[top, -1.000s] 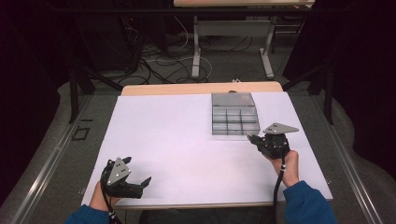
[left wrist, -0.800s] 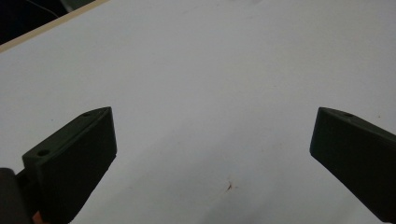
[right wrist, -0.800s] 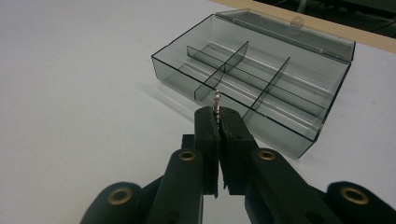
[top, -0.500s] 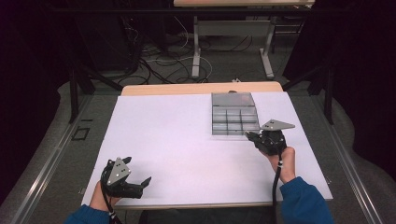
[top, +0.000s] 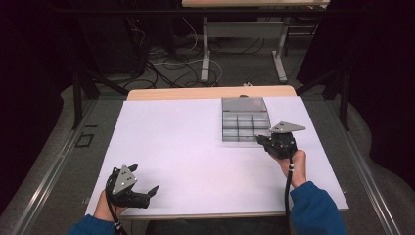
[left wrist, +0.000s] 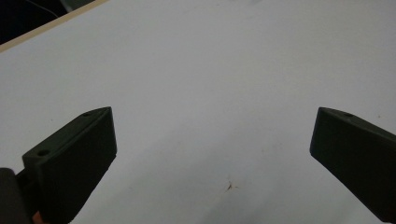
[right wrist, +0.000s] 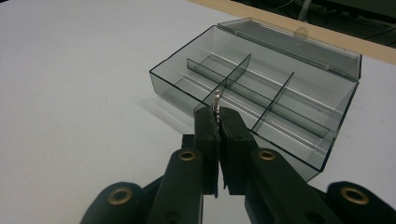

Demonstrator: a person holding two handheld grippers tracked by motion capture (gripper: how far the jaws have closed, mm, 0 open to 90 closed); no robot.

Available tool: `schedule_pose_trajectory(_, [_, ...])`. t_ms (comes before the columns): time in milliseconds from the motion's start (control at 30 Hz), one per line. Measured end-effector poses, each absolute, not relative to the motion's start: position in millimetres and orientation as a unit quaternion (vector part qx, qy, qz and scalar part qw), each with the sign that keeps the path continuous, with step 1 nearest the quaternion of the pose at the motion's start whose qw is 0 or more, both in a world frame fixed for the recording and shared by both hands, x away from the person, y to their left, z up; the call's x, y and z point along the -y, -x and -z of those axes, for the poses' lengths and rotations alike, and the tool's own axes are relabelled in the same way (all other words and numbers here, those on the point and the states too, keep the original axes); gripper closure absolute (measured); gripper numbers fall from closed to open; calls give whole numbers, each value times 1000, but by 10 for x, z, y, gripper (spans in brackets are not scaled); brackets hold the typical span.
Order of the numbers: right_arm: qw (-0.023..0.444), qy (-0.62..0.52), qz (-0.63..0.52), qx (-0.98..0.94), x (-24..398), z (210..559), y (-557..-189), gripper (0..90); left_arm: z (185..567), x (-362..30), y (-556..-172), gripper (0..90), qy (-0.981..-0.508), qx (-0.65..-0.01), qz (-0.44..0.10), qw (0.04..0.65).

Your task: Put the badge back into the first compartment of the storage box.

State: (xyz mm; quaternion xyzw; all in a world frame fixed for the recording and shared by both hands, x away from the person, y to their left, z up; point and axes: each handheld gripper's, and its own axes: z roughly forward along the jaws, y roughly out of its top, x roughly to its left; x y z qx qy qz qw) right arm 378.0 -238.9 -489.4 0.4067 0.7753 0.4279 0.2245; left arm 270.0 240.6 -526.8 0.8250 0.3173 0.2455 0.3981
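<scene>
High view: right gripper [top: 261, 139] sits at the near edge of the clear compartment box [top: 244, 119]; left gripper [top: 147, 192] rests near the table [top: 186, 147] front-left corner.
Left gripper view: jaws spread wide, nothing between, bare white surface below.
Right gripper view: jaws pinched on a small metal screw [right wrist: 216, 103], tip poking above the pads, just before the box's near wall.

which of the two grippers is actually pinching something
The right gripper, beside the clear compartment box: its jaws are shut on a small silvery screw. The left gripper stands wide open over bare white tabletop.
</scene>
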Motion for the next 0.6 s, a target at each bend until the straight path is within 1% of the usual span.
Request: schedule_pose_trajectory(600, [222, -400, -431, -778, 2269, 4889, -3952, 868, 5276, -2399, -2702, 6, -826, -318, -238, 401])
